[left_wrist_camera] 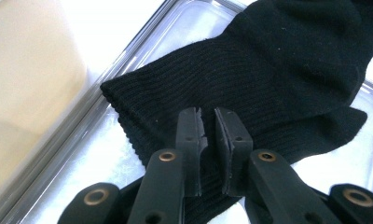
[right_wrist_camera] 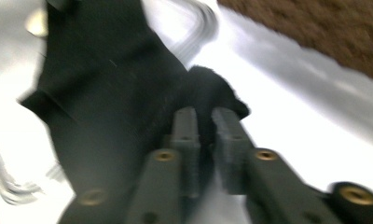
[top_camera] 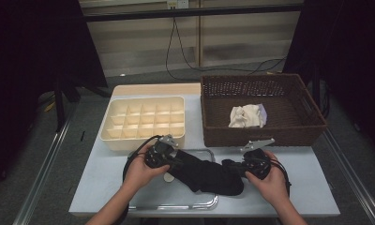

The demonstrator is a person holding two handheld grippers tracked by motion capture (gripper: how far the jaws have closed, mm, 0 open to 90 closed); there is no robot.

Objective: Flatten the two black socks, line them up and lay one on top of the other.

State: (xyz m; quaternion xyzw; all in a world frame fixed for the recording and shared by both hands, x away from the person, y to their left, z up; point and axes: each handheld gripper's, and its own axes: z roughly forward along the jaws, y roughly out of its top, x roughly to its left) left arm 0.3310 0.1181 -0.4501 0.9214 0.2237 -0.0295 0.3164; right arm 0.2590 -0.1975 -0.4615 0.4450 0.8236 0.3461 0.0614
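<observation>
A black sock [top_camera: 209,176] lies stretched across a clear plastic tray [top_camera: 176,205] at the table's front, between the person's two hands. My left gripper [top_camera: 178,161] is at the sock's left end. In the left gripper view its jaws [left_wrist_camera: 209,126] stand nearly together, pinching the ribbed cuff of the sock [left_wrist_camera: 278,70]. My right gripper [top_camera: 232,167] is at the sock's right end. The right gripper view is blurred, but its jaws [right_wrist_camera: 204,123] are close together with a bunched tip of the sock [right_wrist_camera: 110,93] between them.
A cream organizer box [top_camera: 143,142] with several compartments stands behind the tray at the left. A brown wicker basket [top_camera: 260,136] at the back right holds a crumpled white cloth [top_camera: 245,116]. Dark curtains and metal rails flank the table.
</observation>
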